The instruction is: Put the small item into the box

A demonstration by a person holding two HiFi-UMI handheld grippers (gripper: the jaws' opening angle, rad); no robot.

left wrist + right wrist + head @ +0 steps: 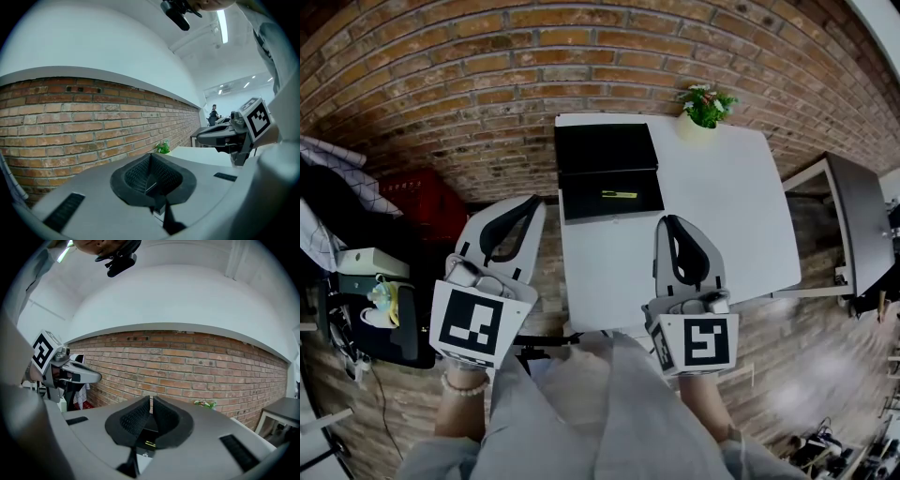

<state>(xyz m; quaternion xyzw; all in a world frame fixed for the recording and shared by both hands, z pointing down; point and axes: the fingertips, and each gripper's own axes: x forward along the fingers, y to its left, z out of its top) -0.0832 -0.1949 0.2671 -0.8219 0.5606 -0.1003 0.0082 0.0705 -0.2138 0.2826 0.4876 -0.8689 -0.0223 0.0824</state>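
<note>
Nearest the camera, the person's grey sleeves and both hands hold the grippers close to the body, each with its marker cube facing up. The left hand (467,375) wears a bead bracelet.

The left gripper (528,208) hangs beside the worktop's left edge, not over it. In the left gripper view, its jaws are pressed together at the tips with nothing between them (151,164). The right gripper (668,222) hovers above the near part of the white worktop (731,206). In the right gripper view, its jaws stand together too, with only a thin slit between the pads and nothing held (150,401).

Beyond the right gripper's tips, on the left half of the worktop, the black box (609,169) lies open as two flat black halves, one behind the other. The small item (619,194), a short yellow-green strip, lies on the nearer half, well apart from both grippers. It also shows through the gap under the right gripper's jaws as a yellowish mark on black (149,444).

At the worktop's far edge stands a small potted plant (705,108). To the left, off the worktop, a red crate (427,202) sits by the brick wall (441,75) that fills the background.
</note>
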